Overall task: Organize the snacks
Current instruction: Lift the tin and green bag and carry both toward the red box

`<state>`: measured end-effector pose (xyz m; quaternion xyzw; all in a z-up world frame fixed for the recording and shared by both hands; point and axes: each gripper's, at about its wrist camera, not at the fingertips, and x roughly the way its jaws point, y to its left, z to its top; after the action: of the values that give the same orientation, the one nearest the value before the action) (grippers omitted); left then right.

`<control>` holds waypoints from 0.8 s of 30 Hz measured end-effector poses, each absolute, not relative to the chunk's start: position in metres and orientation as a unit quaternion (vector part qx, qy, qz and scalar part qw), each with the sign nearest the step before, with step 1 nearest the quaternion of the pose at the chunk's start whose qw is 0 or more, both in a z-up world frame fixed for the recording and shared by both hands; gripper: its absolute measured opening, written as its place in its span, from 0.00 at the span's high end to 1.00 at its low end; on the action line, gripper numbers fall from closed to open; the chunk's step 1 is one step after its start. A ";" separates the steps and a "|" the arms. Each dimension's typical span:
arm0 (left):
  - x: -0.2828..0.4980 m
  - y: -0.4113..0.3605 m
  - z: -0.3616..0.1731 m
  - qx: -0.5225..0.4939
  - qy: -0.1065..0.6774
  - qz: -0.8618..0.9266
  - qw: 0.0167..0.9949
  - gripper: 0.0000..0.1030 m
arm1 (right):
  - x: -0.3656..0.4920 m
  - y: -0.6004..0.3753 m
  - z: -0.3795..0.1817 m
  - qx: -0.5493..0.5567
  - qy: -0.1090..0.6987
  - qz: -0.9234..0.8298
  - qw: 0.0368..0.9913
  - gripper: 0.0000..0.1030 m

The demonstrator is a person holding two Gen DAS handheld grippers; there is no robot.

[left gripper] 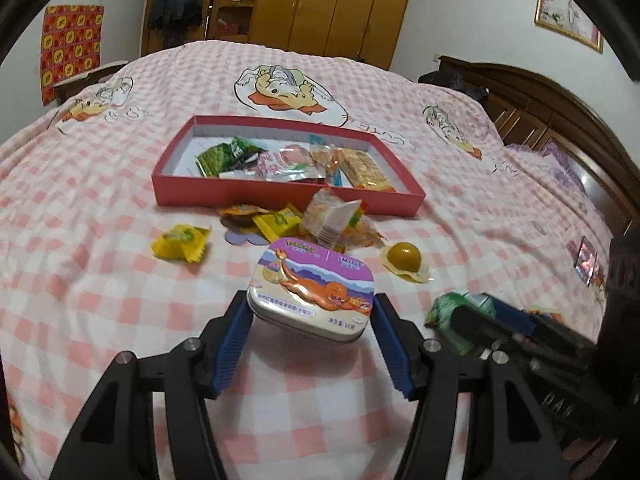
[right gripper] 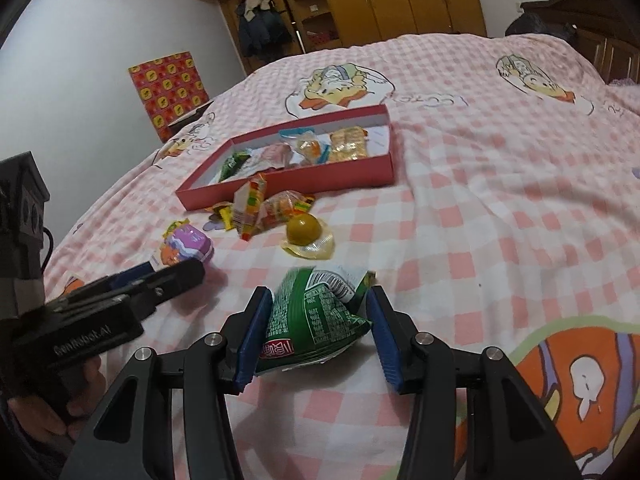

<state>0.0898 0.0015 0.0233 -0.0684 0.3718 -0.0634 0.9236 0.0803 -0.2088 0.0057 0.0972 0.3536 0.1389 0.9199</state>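
My left gripper [left gripper: 311, 312] is shut on a purple candy tin [left gripper: 312, 286] with an orange cartoon lizard and holds it above the bed. My right gripper [right gripper: 318, 308] is shut on a green snack packet [right gripper: 316, 316], also seen in the left wrist view [left gripper: 452, 320]. A shallow red box [left gripper: 224, 194] lies farther on and holds several wrapped snacks. In front of it lie loose snacks: a yellow packet [left gripper: 182, 243], a clear biscuit pack [left gripper: 332, 218] and a round yellow-brown jelly [left gripper: 405, 258]. The tin also shows in the right wrist view [right gripper: 188, 246].
Everything lies on a bed with a pink checked cover [left gripper: 100, 288]. A dark wooden headboard [left gripper: 560, 120] is at the right. A wooden wardrobe [left gripper: 332, 4] stands behind the bed. The person's hand [right gripper: 48, 412] holds the left gripper.
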 end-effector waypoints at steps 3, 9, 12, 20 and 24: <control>0.092 0.008 0.022 -0.072 0.374 -0.061 0.923 0.38 | 0.082 -0.208 0.010 0.102 0.348 0.143 0.921 0.61; 0.089 0.010 0.018 -0.065 0.375 -0.057 0.923 0.38 | 0.079 -0.200 0.005 0.062 0.358 0.129 0.923 0.67; 0.088 0.007 0.017 -0.056 0.375 -0.054 0.924 0.38 | 0.070 -0.191 0.004 0.008 0.357 0.094 0.929 0.44; 0.086 0.005 0.018 -0.053 0.374 -0.060 0.924 0.38 | 0.069 -0.183 -0.003 0.001 0.369 0.120 0.922 0.52; 0.086 0.008 0.022 -0.057 0.371 -0.059 0.925 0.38 | 0.065 -0.189 0.002 0.019 0.362 0.125 0.924 0.53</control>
<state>0.0856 0.0083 0.0221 -0.0567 0.3708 -0.0589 0.9251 0.0649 -0.1887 0.0018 0.0186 0.3619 0.1249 0.9236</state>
